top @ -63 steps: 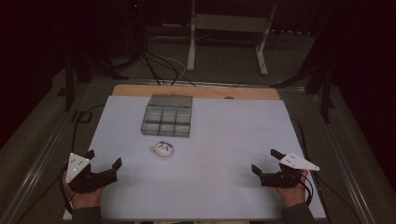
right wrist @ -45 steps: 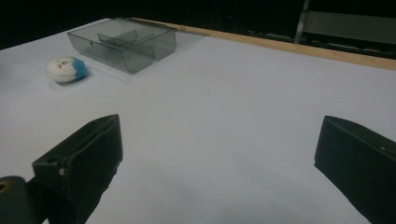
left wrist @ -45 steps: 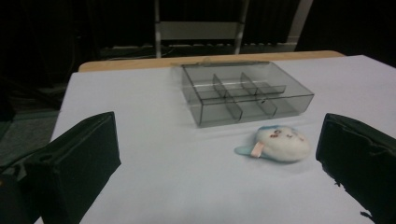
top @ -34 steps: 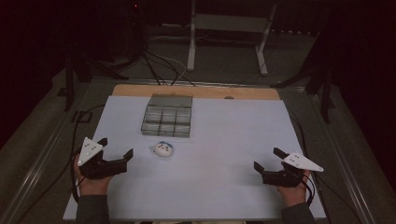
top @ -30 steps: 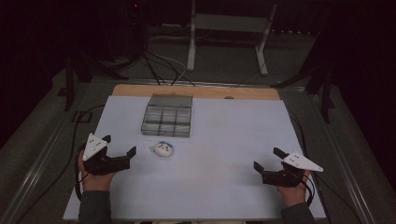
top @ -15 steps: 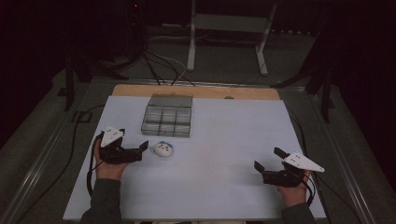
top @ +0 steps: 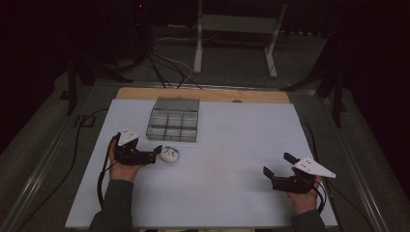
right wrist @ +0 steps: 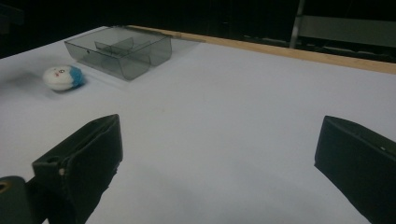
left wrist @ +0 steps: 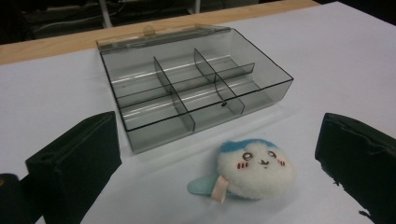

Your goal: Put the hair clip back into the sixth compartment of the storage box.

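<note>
My left gripper [top: 155, 153] stands released, its jaws spread wide on either side of the plush toy [left wrist: 256, 169], which lies on the white table [top: 232, 145] between them and touches neither. The toy, a small round white face with a blue cap and a pale blue tag with a pink loop at its near left, rests just near of the clear compartment box [left wrist: 191, 88], close to the box's near wall but apart from it. I judge the toy light, soft and compressible, not fragile; the fluffy pile should give friction, so slipping is unlikely. I would close across the round body at its widest part, not on the thin tag. My right gripper [top: 276, 174] is likewise released, holding nothing, well apart at the near right.
</note>
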A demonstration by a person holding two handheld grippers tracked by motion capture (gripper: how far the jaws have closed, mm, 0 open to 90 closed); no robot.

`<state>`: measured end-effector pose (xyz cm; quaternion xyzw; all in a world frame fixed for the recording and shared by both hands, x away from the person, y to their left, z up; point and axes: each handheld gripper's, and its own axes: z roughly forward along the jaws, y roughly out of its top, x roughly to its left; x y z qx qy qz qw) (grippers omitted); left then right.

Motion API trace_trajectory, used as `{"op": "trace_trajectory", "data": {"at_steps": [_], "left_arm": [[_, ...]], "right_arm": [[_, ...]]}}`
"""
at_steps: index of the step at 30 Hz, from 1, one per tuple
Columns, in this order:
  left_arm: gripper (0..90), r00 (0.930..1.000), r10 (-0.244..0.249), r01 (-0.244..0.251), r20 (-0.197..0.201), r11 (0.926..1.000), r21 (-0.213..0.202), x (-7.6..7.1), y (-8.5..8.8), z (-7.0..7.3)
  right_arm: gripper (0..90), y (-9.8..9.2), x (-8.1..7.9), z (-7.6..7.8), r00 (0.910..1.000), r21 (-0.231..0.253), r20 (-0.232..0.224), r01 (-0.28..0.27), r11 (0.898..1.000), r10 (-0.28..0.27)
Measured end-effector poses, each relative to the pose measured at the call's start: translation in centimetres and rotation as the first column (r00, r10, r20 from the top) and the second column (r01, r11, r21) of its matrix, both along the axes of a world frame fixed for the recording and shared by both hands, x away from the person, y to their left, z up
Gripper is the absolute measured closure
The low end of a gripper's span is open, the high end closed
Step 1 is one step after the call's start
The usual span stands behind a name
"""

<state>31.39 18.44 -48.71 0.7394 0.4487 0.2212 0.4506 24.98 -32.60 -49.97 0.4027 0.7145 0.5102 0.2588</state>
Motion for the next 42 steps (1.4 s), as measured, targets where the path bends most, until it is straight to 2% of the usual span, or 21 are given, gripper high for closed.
{"op": "trace_trajectory", "data": {"at_steps": [14,24,32,39,42], "left_arm": [[2.8,0.9952,-0.064,0.067,-0.074,0.9971,0.036,1.1,-1.7,-1.4],[3.1,0.9902,-0.092,0.099,-0.105,0.9935,0.057,1.6,-2.9,-2.3],[4.9,0.9846,-0.116,0.126,-0.131,0.9897,0.068,1.9,-4.0,-3.1],[5.0,0.9808,-0.115,0.13,-0.158,0.9873,0.091,2.2,-4.5,-3.6],[6.5,0.9753,-0.122,0.143,-0.184,0.9845,0.102,2.3,-4.7,-4.0]], "right_arm": [[0.9,0.0,0.0,0.0,1.0,0.001,-0.003,0.001,1.0,-0.001],[0.9,0.0,0.0,0.0,1.0,0.002,-0.002,-0.001,1.0,0.001],[1.0,-0.1,0.0,0.0,1.0,0.002,-0.001,-0.002,1.0,0.002],[0.9,-0.1,0.1,0.0,1.0,0.004,0.0,-0.003,1.0,0.003],[0.9,0.0,0.1,0.0,1.0,0.004,-0.001,-0.003,1.0,0.003]]}}
